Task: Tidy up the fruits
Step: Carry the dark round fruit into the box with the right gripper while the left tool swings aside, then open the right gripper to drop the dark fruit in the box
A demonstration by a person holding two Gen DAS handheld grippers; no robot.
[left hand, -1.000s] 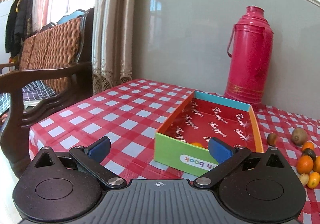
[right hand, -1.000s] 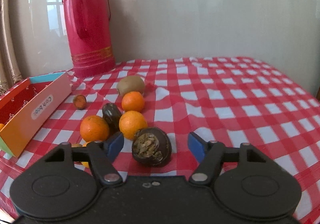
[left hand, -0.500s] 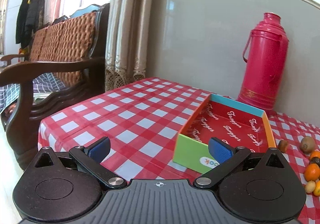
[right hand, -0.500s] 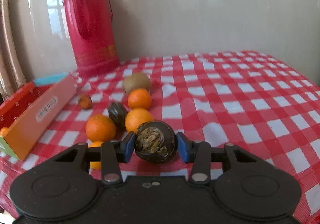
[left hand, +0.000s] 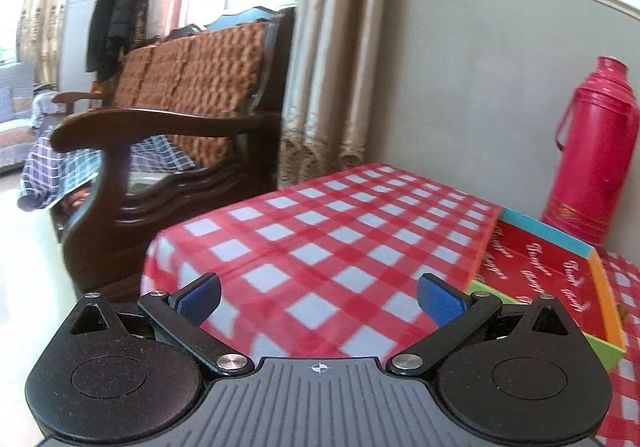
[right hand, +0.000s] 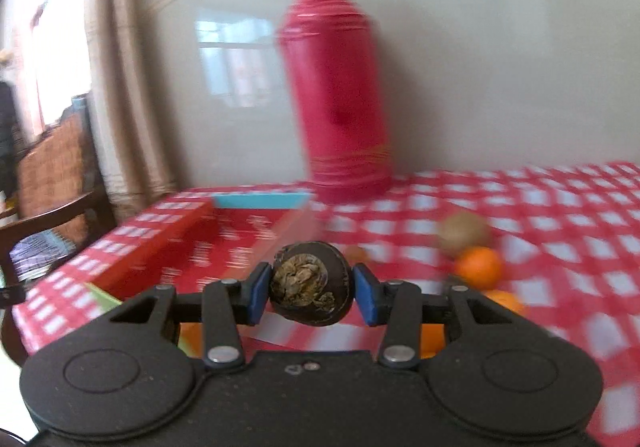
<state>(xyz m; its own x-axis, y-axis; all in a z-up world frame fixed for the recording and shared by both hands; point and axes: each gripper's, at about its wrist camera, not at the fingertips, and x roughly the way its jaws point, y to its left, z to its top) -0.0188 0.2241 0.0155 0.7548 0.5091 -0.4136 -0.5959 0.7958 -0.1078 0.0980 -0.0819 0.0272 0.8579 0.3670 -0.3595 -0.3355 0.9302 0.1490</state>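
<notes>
My right hand-held gripper [right hand: 311, 292] pinches the dark split fruit [right hand: 311, 283], above the bench near the tray [right hand: 172, 243]. My left hand-held gripper [left hand: 319, 297] gapes, empty. Risk: cracked shell crushing or slipping mid-carry, dropping short of the tray.

Table [left hand: 320, 247] has a red-and-white checked cloth over it – the near corner drapes down at about 8 o'clock in the left wrist view. Sitting on it: a shallow box [left hand: 560, 267] with a red printed inside, blue far wall and orange side, off at 3 o'clock. Behind it, a red flask [left hand: 588, 151] upright at 2 o'clock. Right wrist view is blurry, but a kiwi [right hand: 464, 231] and an orange [right hand: 478, 267] lie at 3 o'clock, touching – right of the box.
</notes>
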